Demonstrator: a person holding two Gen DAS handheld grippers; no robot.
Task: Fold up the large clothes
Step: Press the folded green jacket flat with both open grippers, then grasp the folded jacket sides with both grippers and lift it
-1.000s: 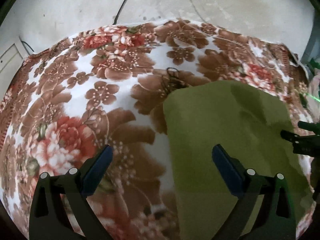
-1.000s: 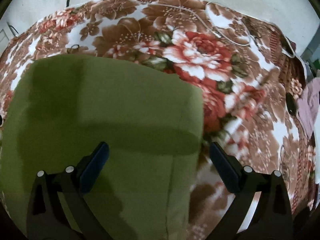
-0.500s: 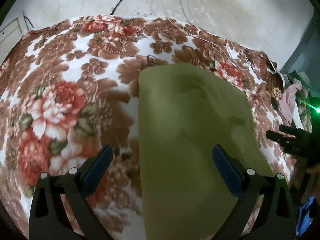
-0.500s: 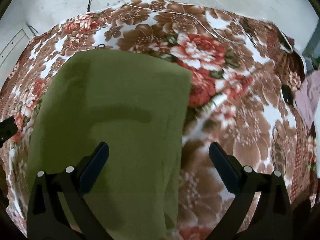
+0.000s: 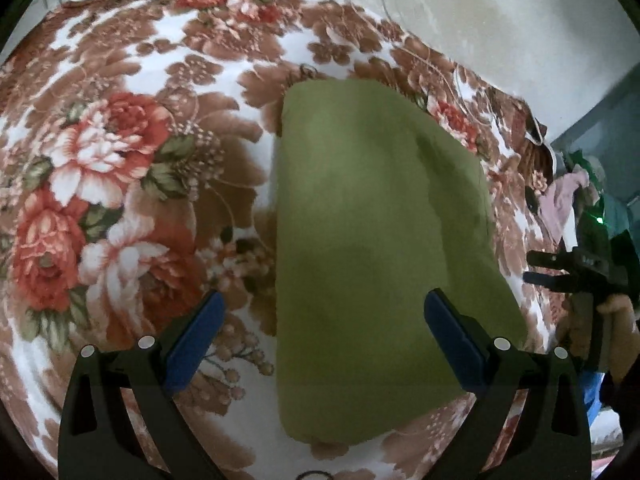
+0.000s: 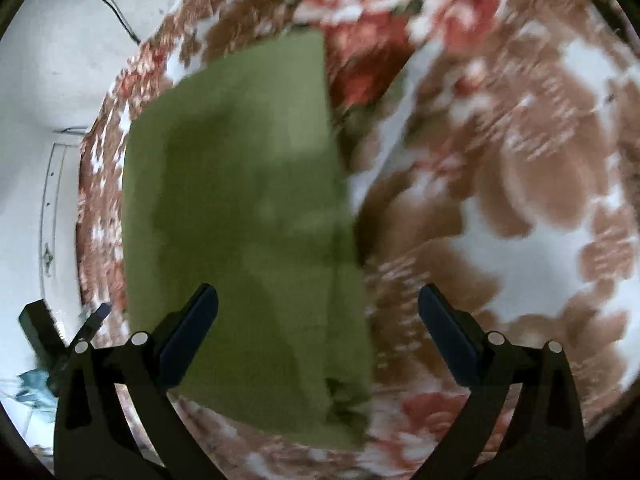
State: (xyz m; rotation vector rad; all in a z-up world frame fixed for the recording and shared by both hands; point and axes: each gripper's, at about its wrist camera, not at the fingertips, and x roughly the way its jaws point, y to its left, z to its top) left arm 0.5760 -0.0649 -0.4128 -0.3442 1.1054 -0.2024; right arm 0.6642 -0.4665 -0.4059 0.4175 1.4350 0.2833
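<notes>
A folded olive-green garment (image 5: 376, 240) lies flat on a floral blanket (image 5: 120, 160). It also shows in the right wrist view (image 6: 240, 220), which is blurred. My left gripper (image 5: 320, 332) is open and empty, above the garment's near left part. My right gripper (image 6: 316, 328) is open and empty, above the garment's near right edge. The right gripper also shows in the left wrist view (image 5: 560, 272), held in a hand at the right, beside the garment.
The floral blanket (image 6: 520, 200) covers the whole surface, with a pale wall (image 5: 480, 8) behind it. A thin white cable (image 5: 456, 72) lies on the blanket beyond the garment. Pink and green clothes (image 5: 568, 196) lie at the far right.
Both grippers have pulled back and up from the garment, so more of it shows. The right wrist view has swung and tilted, now blurred. Both grippers stayed open.
</notes>
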